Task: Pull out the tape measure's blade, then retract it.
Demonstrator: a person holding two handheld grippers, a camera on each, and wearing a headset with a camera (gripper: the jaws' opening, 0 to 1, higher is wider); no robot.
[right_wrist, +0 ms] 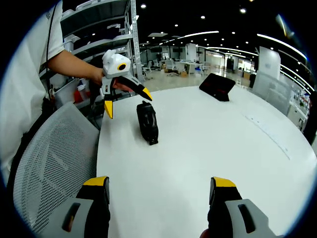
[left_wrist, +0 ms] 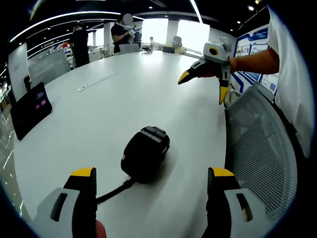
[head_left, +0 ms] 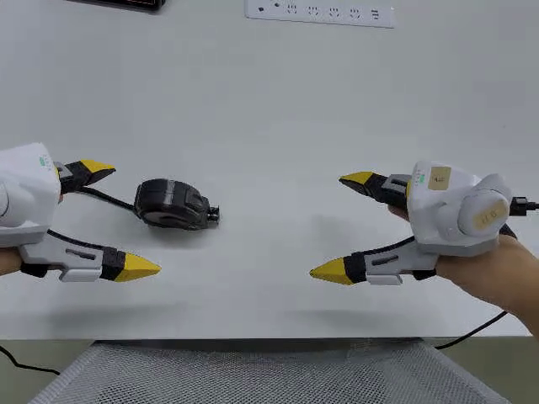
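White table [head_left: 269,101] under the headset camera, with an open-plan office behind it in the two gripper views. A power strip [head_left: 320,12] lies at the far edge and a dark tablet [left_wrist: 29,106] stands at the far left. A mesh chair [head_left: 253,374] sits against the near edge.

The tape measure [head_left: 173,204], a black case, lies on the left half of the table. Its hook end [head_left: 212,215] points right, and the blade appears fully wound in, though the hook is small and hard to read. A black cord [head_left: 105,198] runs from the case leftward, towards the far jaw of the left gripper.

The left gripper [head_left: 135,220] is held at the left edge with its yellow-tipped jaws spread wide and nothing between them. The case lies just ahead of the tips, on the line between the two jaws, and touches neither. In the left gripper view the cord passes back between the jaws.

The right gripper [head_left: 327,225] is held at the right, well apart from the case. Its jaws are equally wide, they grip nothing, and they point left across bare table. A hand [head_left: 497,269] shows beneath its white body.
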